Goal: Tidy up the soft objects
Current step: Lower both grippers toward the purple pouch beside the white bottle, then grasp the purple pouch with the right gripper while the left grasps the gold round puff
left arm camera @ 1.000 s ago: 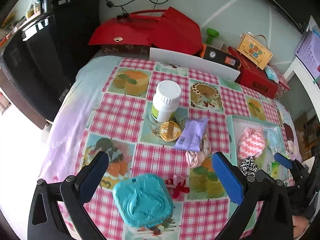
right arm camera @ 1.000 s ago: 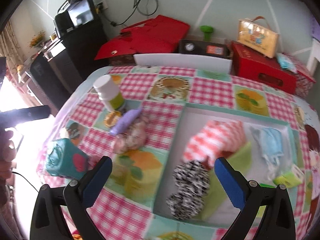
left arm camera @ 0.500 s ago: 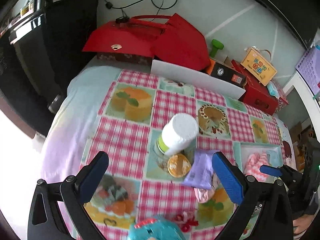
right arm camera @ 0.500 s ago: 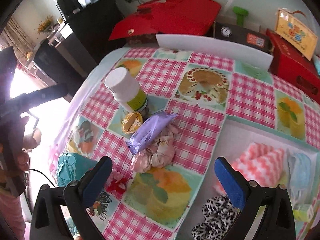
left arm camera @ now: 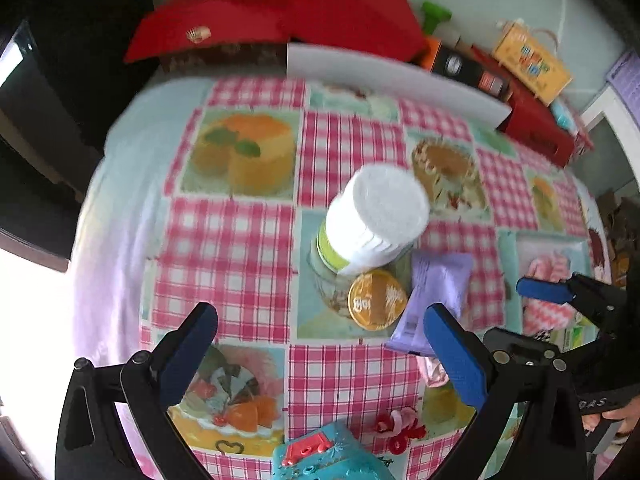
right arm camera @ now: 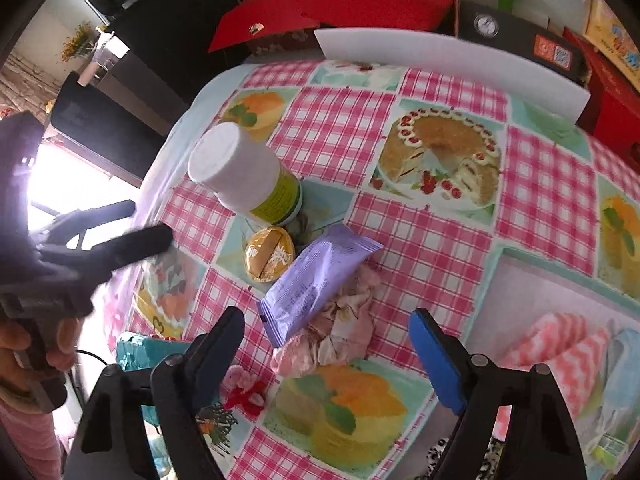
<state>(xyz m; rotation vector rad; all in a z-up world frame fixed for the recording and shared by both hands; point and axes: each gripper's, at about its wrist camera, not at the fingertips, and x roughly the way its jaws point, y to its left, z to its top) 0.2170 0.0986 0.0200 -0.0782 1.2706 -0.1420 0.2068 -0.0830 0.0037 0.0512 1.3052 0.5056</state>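
The right gripper point(right arm camera: 326, 354) hangs above the pink scrunchie point(right arm camera: 334, 334), jaws spread wide and nothing between them. The scrunchie lies crumpled on the checked tablecloth point(right arm camera: 332, 120), near the middle of the table, with the near end of a purple snack packet point(right arm camera: 316, 280) resting across its far-left edge. To the right, the pale tray point(right arm camera: 532, 296) already holds a pink-and-white chevron cloth point(right arm camera: 560, 344) and a light blue face mask point(right arm camera: 624, 360).

The risk, as I judge it, is that packet — if the fingers close where the two overlap, the packet comes up with the scrunchie and lands in the tray with the soft things. A loose pinch on only a fold of fabric could also let the scrunchie slip out on the way across. Just beyond the packet stand a white-capped bottle with a green label point(right arm camera: 248, 176) and a small gold-lidded cup point(right arm camera: 270, 254); a sweep too far forward could knock the bottle over.

The left gripper point(left arm camera: 320, 344) is also wide apart and empty, hovering over the left side of the table with a teal pouch point(left arm camera: 332, 458) and a red-and-pink bow point(left arm camera: 396, 430) at its near edge.

Writing is mostly too blurred to read: the gold lid carries pale characters I can't make out, and the packet's print is illegible. The yellow gift box point(left arm camera: 530, 62) behind the table shows coloured characters, also unreadable.
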